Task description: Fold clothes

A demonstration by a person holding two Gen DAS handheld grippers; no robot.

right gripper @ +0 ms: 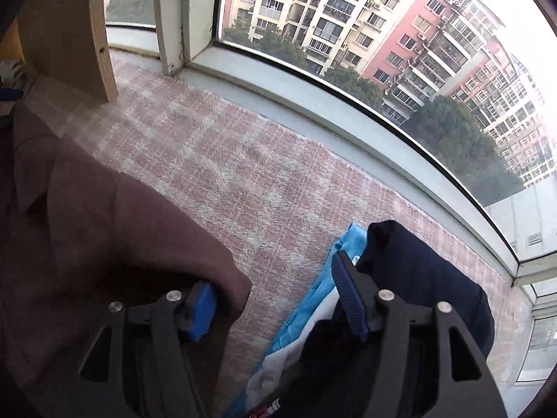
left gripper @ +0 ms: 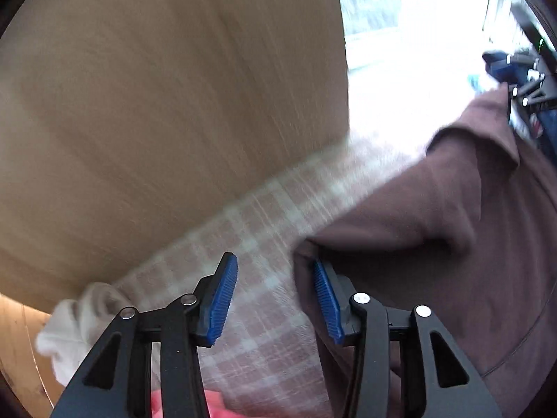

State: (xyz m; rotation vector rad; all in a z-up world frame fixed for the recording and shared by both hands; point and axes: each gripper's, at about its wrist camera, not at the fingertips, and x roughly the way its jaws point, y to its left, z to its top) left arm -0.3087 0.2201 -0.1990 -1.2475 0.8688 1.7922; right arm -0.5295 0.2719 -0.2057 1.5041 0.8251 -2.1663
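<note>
Blue-padded fingers (left gripper: 222,299) of my left gripper (left gripper: 275,299) stand apart, released; one pad lies against the edge of the brown garment (left gripper: 417,209) without pinching it, the other over bare checked cloth. My right gripper (right gripper: 275,299) is likewise released: its left pad sits tucked under a fold of the same brown garment (right gripper: 104,226), its right pad beside a dark navy garment (right gripper: 417,278), and only the cloth shows between the two.

Just beyond, the brown garment is spread on the pink-and-white checked cloth (right gripper: 243,167) that covers the surface; a collar-like flap shows at its far edge in the left view. I judge that it has been laid down flat and let go, so the step in hand is the start of a fold. A blue garment (right gripper: 313,299) and something white lie under the navy one, beside the brown garment but apart from it. A white cloth (left gripper: 76,324) lies at the lower left of the left view, a scrap of pink below it.

Next, I judge, each gripper must re-seat on an edge of the brown garment, close on a single layer, and carry it across.

Farther off stand a wooden panel (left gripper: 156,87), then the window (right gripper: 348,35) with apartment blocks beyond.
</note>
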